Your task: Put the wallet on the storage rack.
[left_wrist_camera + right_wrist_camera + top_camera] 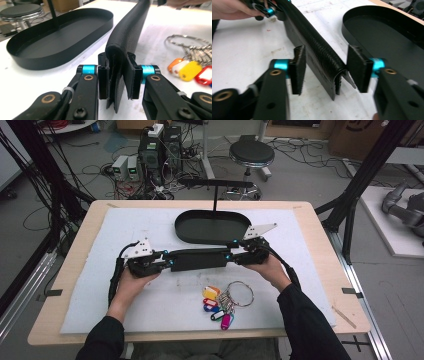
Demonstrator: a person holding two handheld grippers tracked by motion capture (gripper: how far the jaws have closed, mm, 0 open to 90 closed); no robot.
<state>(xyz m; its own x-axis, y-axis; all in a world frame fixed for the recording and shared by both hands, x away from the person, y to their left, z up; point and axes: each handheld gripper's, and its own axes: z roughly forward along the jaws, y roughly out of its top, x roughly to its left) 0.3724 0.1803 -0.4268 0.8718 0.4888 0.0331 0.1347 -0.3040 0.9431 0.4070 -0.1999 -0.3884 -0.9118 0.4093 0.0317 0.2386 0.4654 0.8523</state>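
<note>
A long black folded case (200, 259) lies lengthwise on the white mat between my two grippers. My left gripper (167, 265) is shut on its left end. In the left gripper view both pads (103, 77) of that gripper (119, 77) press the folded end of the case (130, 32). My right gripper (231, 257) is at the other end. In the right gripper view its jaws (327, 70) stand open around the case (312, 42), with a gap at the left pad (298, 68).
A black oval tray (190, 237) with an upright post sits just behind the case, close to the right gripper (372, 30). A key ring with several coloured tags (222, 302) lies nearer the front edge. Hands and dark sleeves reach in from the bottom.
</note>
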